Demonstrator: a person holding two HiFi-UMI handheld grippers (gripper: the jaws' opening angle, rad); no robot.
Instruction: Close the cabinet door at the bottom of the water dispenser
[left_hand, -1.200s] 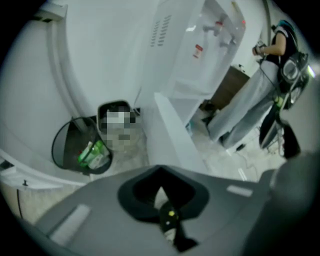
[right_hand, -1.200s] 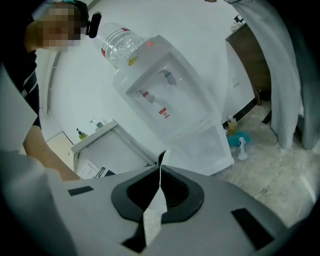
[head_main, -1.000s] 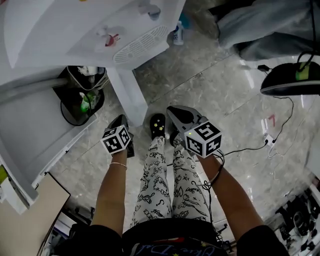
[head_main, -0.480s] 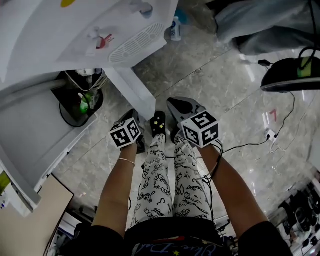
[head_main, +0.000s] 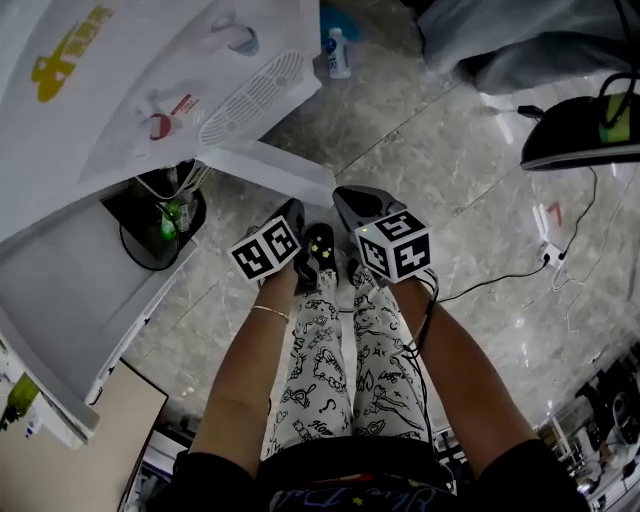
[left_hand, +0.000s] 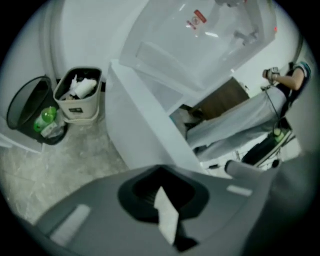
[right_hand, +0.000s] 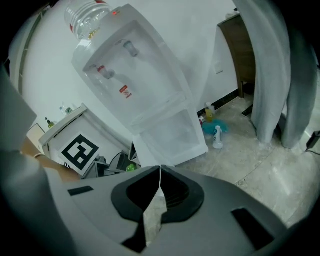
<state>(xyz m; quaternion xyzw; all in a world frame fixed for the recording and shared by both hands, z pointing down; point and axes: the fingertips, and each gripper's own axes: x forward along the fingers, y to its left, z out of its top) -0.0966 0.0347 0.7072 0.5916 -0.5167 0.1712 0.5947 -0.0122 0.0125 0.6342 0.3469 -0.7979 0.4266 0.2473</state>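
The white water dispenser (head_main: 170, 80) stands at the upper left of the head view. Its bottom cabinet door (head_main: 270, 165) hangs open, swung out over the floor toward me. My left gripper (head_main: 290, 213) is shut and empty, just below the door's free edge; touching or not, I cannot tell. My right gripper (head_main: 346, 197) is shut too, holding nothing, right beside the door's outer corner. In the left gripper view the door (left_hand: 145, 125) rises close ahead of the shut left gripper (left_hand: 160, 171). The right gripper view shows the dispenser (right_hand: 125, 65), the door panel (right_hand: 172, 135) and the shut right gripper (right_hand: 160, 167).
A black bin (head_main: 150, 225) with a green bottle sits left of the door, with a beige bin (left_hand: 77, 95) beside it. A spray bottle (head_main: 338, 52) stands on the marble floor behind. Cables (head_main: 500, 280) and a black object (head_main: 580, 135) lie to the right. My feet (head_main: 318, 245) stand between the grippers.
Both grippers have moved forward toward the open door; the left one also shifted right, closer to the door's free edge. The door's position looks the same.
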